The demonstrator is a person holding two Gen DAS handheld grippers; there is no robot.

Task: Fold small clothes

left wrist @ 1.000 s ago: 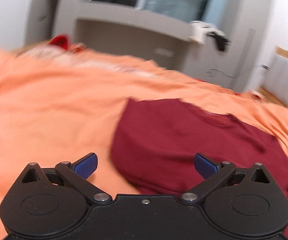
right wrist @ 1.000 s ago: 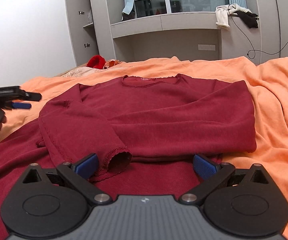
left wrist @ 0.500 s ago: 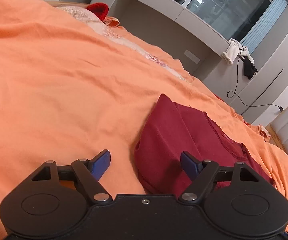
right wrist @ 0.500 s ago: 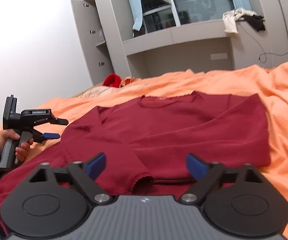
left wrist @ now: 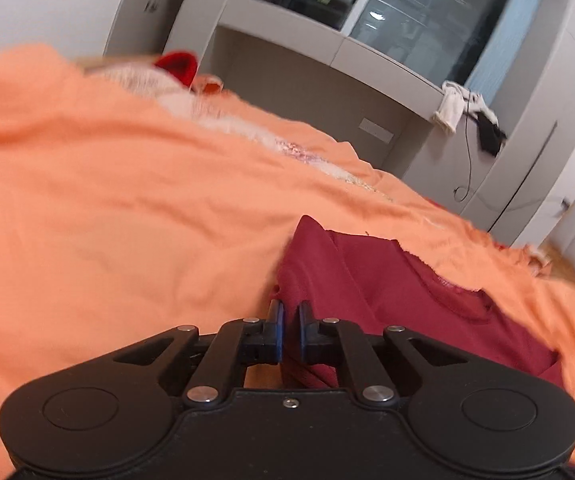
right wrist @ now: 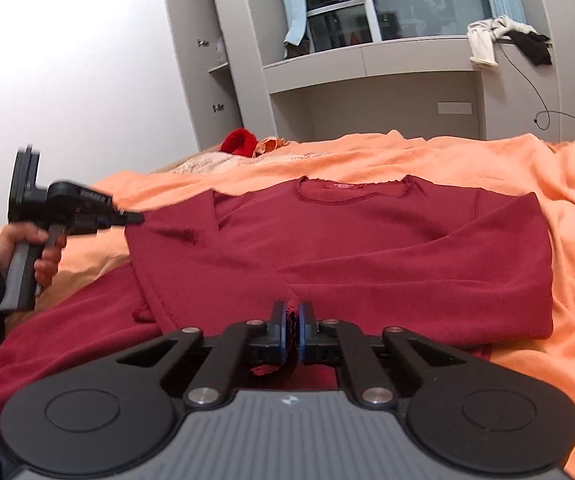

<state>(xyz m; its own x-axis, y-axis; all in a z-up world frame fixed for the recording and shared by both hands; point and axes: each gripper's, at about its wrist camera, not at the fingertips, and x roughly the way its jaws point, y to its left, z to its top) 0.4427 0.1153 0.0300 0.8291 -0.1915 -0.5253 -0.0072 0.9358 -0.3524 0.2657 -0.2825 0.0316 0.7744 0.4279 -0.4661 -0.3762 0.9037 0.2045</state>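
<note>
Dark red knit long-sleeved sweater (right wrist: pixel 367 248) lies flat on the orange bedspread (right wrist: pixel 527 168), neckline toward the far side of the bed; both sleeves are folded in across the chest, the body's right edge straight and squared; the lower hem spreads out toward the camera and to the left.

Right gripper (right wrist: pixel 292 330), black with blue pads: jaws closed on a bunched bit of red knit at the cuff end of the folded sleeve; a scrap of frayed fabric shows between and just under the pads.

Left gripper (left wrist: pixel 289 334), same make: jaws drawn together at the sweater's left edge; red cloth runs up between the blue pads, so it is pinching the sweater's side fold; orange bedspread directly to its left. In the right wrist view the left gripper (right wrist: pixel 127 219) sits at the sweater's left shoulder edge, held by a hand (right wrist: pixel 27 248) in a dark sleeve; that part of the picture is motion-blurred.

Beyond the bed: a bright red crumpled garment (right wrist: pixel 241 142) by a pale patterned cloth at the far left corner; grey built-in cabinets and shelf (right wrist: pixel 367 56) under a dark window; cream and black clothes (right wrist: pixel 503 36) draped over the shelf's right end; a black cable (right wrist: pixel 535 96) hanging down from them.
</note>
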